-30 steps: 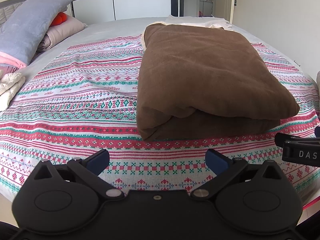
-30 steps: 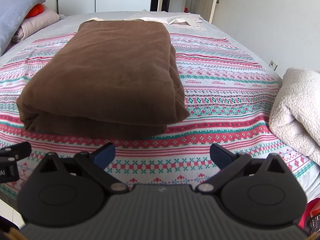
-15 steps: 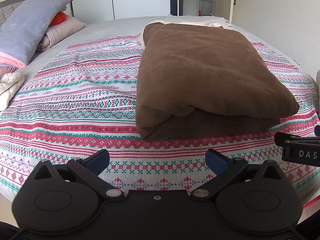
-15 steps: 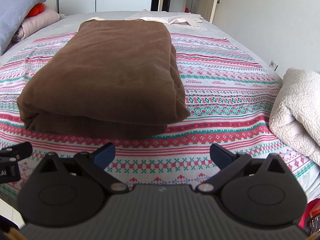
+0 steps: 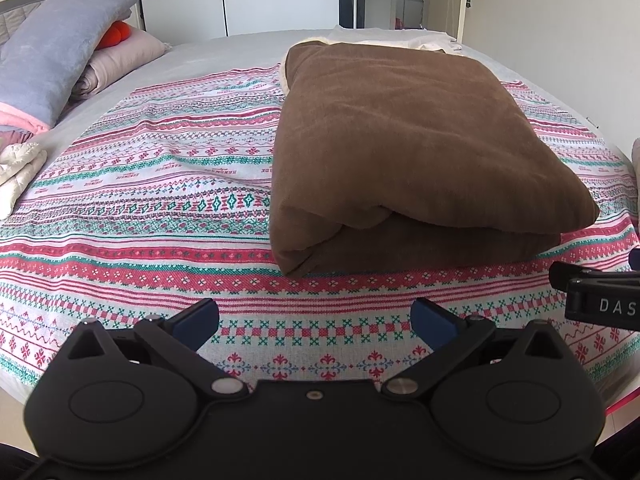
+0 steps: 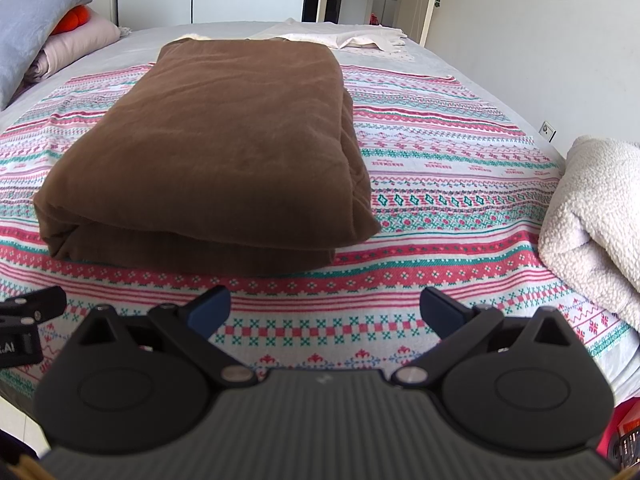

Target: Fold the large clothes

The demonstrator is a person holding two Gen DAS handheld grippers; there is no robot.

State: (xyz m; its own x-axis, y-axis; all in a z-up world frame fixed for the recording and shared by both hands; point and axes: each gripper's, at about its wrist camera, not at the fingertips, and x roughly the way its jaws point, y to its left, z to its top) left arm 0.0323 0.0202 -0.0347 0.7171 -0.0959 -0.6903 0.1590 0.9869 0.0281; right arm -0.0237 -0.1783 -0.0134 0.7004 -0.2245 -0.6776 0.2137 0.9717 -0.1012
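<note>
A: Starting with the tongs. Left gripper (image 5: 315, 314), blue-tipped fingers spread wide, nothing between them, held over the near edge of the bed (image 5: 224, 42). Right gripper (image 6: 325, 308) same: fingers apart, empty, also at the near edge, beside the left one.

B: Task item?

A: One brown folded garment (image 5: 416, 136), thick, stacked in two layers, lying on the patterned sheet (image 5: 160, 184) just past both grippers, not touching either. Sits toward the right half of the bed in the left wrist view, left of centre in the right wrist view.

B: Other fabric, counted?

A: One cream fleece bundle (image 6: 596, 216) at the right edge. One white garment (image 6: 344, 36) flat at the far edge behind the brown one. One grey pillow (image 5: 60, 48) and one pink pillow (image 5: 120, 54) at the far left corner, one orange thing (image 5: 114, 34) between them. One quilted white piece (image 5: 18, 168) at the left edge.
</note>
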